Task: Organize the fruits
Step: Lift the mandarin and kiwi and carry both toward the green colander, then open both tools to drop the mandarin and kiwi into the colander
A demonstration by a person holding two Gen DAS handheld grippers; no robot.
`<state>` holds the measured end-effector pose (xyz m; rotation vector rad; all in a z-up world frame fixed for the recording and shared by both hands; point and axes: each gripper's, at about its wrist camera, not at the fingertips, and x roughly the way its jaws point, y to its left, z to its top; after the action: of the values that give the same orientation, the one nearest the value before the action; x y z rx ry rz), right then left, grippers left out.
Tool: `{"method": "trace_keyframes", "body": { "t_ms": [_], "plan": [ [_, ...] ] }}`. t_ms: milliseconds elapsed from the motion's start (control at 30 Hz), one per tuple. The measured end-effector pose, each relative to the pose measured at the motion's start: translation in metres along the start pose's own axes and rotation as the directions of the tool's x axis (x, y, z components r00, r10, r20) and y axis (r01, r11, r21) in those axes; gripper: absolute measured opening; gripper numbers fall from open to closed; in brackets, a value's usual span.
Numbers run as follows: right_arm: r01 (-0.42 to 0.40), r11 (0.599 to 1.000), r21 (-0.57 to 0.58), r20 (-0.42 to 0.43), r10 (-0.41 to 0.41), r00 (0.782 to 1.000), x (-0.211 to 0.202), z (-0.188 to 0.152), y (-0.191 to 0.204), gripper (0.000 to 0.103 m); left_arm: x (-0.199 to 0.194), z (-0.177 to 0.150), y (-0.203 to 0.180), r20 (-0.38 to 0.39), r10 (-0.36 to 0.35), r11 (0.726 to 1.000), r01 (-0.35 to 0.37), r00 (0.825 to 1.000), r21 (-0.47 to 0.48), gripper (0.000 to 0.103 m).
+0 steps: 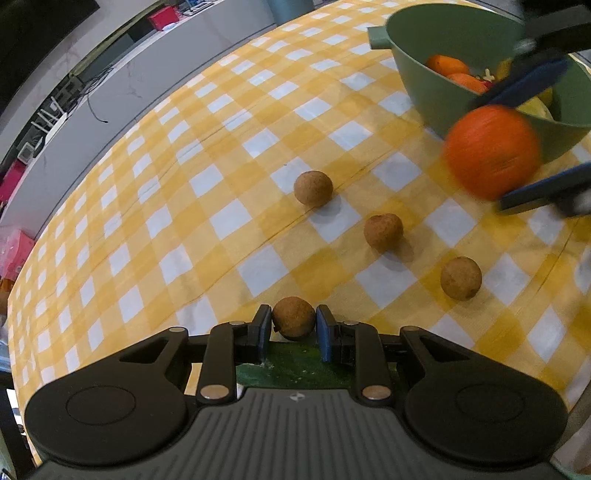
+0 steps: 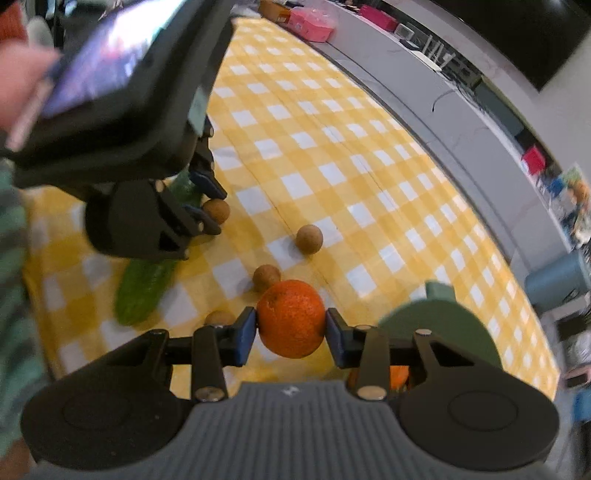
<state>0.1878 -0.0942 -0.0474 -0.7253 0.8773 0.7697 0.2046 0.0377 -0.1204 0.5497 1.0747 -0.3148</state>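
Note:
My left gripper [image 1: 293, 326] is shut on a small brown round fruit [image 1: 294, 323], held just above a green cucumber [image 1: 295, 367]. Three more brown fruits [image 1: 313, 187] [image 1: 383, 231] [image 1: 461, 277] lie on the yellow checked tablecloth [image 1: 184, 184]. My right gripper [image 2: 290, 330] is shut on an orange [image 2: 290, 318], seen blurred in the left wrist view [image 1: 493, 149] beside the green bowl [image 1: 436, 92]. The bowl holds oranges [image 1: 447, 64] and yellow fruit. The left gripper also shows in the right wrist view [image 2: 210, 210], with the cucumber [image 2: 144, 291] under it.
The bowl [image 2: 443, 325] sits at the right of the right gripper, with its handle pointing away. A grey counter [image 2: 461, 122] with clutter runs along the table's far side. Pink and red boxes [image 2: 312, 24] stand on it.

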Motion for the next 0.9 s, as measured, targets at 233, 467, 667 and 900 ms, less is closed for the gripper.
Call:
{"method": "trace_keyframes", "body": {
  "t_ms": [233, 467, 667, 900],
  "plan": [
    [0.009, 0.995, 0.103, -0.008, -0.008, 1.0, -0.036, -0.026, -0.04, 0.038, -0.015, 0.004, 0.011, 0.019, 0.008, 0.999, -0.007, 1.0, -0.053, 0.029],
    [0.112, 0.979, 0.172, -0.075, -0.1, 0.992, -0.036, -0.055, -0.095, 0.038, -0.054, 0.029, -0.002, 0.097, -0.007, 1.0, 0.009, 0.995, -0.016, 0.029],
    [0.164, 0.962, 0.218, -0.171, -0.128, 0.977, -0.009, -0.073, -0.134, 0.038, -0.077, 0.071, -0.028, 0.152, -0.055, 0.998, 0.048, 0.987, 0.05, 0.029],
    [0.157, 0.955, 0.251, -0.189, -0.111, 0.976, 0.016, -0.072, -0.153, 0.038, -0.072, 0.115, -0.062, 0.163, -0.076, 0.992, 0.059, 0.984, 0.109, 0.029]
  ]
}}
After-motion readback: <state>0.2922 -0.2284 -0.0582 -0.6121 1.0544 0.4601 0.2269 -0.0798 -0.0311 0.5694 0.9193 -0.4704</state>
